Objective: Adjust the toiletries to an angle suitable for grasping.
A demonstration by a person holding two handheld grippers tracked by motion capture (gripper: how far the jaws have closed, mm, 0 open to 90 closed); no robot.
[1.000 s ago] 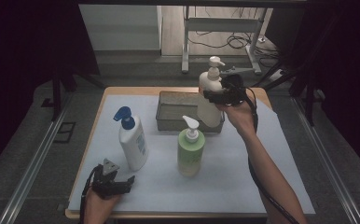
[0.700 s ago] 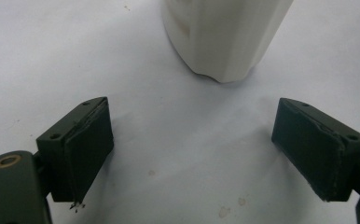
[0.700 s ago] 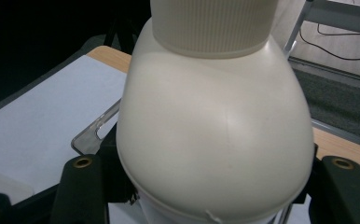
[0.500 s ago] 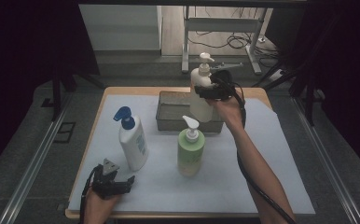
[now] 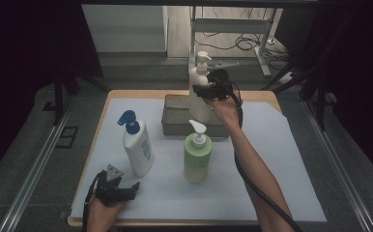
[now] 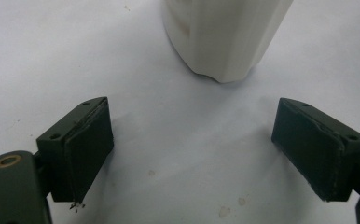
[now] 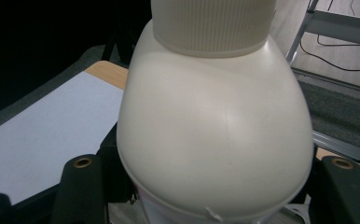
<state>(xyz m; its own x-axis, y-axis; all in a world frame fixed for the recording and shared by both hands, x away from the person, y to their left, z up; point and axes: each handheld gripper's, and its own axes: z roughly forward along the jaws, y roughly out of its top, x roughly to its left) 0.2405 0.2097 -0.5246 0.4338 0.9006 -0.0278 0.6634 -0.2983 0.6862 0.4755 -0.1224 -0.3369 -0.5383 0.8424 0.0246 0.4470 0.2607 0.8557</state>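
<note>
- While my right tool [image 5: 208,91] stays clamped on the cream pump bottle [image 5: 199,92], that bottle hangs over the grey tray [image 5: 172,126].
- My left tool [image 6: 192,149] rests spread apart, the white bottle [image 6: 225,37] just ahead.

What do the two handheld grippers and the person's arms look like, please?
Both the left gripper and the right gripper are black. The left carries a grey three-cornered plate on top. Its fingers are blocky, with flat dark pads and brass-coloured screws. A black cable trails along the right forearm. The forearms are bare, with no sleeves in sight.
</note>
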